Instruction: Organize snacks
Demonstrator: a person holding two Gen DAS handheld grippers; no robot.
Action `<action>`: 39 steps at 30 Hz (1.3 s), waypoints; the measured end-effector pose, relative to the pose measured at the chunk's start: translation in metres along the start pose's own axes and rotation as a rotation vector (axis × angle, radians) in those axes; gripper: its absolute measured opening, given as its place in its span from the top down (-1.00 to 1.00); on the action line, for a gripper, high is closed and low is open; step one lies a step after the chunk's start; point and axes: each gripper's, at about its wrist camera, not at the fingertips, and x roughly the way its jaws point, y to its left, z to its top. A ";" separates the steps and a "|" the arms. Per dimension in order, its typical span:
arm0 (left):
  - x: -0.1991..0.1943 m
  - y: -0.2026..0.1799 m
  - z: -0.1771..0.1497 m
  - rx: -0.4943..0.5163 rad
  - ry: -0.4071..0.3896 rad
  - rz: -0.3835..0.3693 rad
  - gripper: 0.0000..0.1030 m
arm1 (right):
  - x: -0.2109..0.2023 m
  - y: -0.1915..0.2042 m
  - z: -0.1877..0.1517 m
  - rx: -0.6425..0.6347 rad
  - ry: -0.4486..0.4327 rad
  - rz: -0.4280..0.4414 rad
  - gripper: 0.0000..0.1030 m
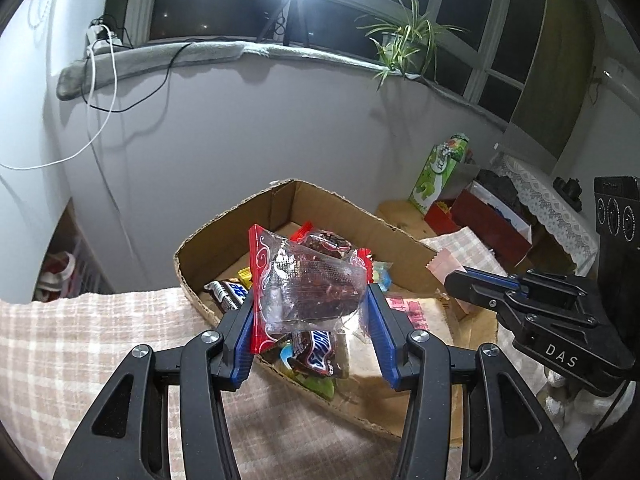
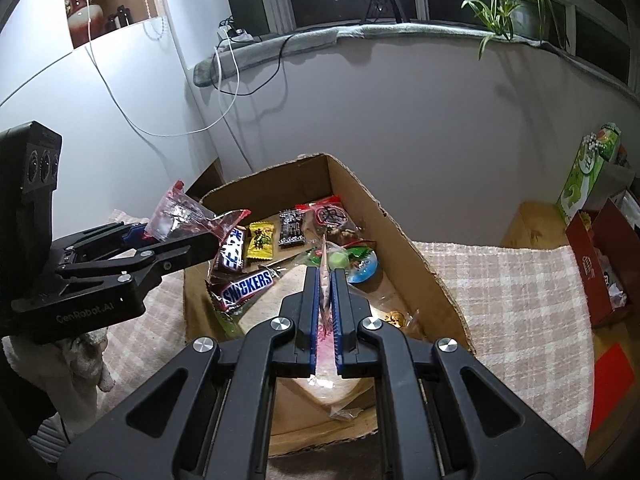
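My left gripper (image 1: 310,304) is shut on a clear red-edged snack packet (image 1: 308,284) with dark pieces inside and holds it above the near-left corner of an open cardboard box (image 1: 340,208). It also shows in the right wrist view (image 2: 188,216). My right gripper (image 2: 327,276) is shut on a thin pink-edged packet (image 2: 326,312), held edge-on over the box (image 2: 400,248). In the box lie a Snickers bar (image 2: 246,286), a yellow candy (image 2: 260,240), a black packet (image 2: 291,228) and a round blue sweet (image 2: 362,268).
The box stands on a checked pink cloth (image 2: 520,296). A red box (image 2: 600,256) and a green carton (image 2: 588,168) stand at the right. A wall and a window sill with a plant (image 2: 520,4) lie behind.
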 end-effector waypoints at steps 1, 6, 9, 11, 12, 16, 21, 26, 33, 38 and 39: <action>0.001 0.000 0.001 0.002 0.002 0.000 0.06 | 0.001 0.000 -0.001 -0.001 0.000 -0.004 0.89; 0.005 -0.001 0.003 0.005 0.011 0.000 0.03 | 0.004 0.000 -0.001 -0.010 0.011 -0.016 0.83; 0.006 -0.001 0.004 0.004 0.015 0.005 -0.02 | 0.004 0.002 -0.001 -0.017 0.000 -0.040 -0.20; 0.006 -0.001 0.004 0.004 0.012 0.012 -0.05 | 0.000 0.004 0.000 -0.022 -0.026 -0.059 -0.48; 0.005 -0.001 0.004 0.001 0.009 0.014 -0.13 | 0.000 0.003 0.001 -0.022 -0.026 -0.061 -0.48; 0.004 0.002 0.006 -0.009 0.003 0.028 -0.34 | -0.004 0.004 0.001 -0.024 -0.035 -0.084 -0.69; 0.002 0.002 0.005 -0.005 0.006 0.043 -0.40 | -0.009 0.003 0.001 -0.015 -0.050 -0.102 -0.74; -0.002 0.001 0.004 -0.002 0.000 0.042 -0.40 | -0.014 0.005 -0.002 -0.014 -0.052 -0.119 -0.75; -0.015 -0.002 0.003 0.004 -0.022 0.040 -0.40 | -0.030 0.011 -0.005 -0.007 -0.077 -0.124 -0.75; -0.028 -0.005 0.001 0.006 -0.042 0.038 -0.40 | -0.043 0.018 -0.009 -0.007 -0.099 -0.125 -0.76; -0.030 -0.006 0.001 0.007 -0.045 0.038 -0.40 | -0.044 0.019 -0.009 -0.008 -0.102 -0.126 -0.77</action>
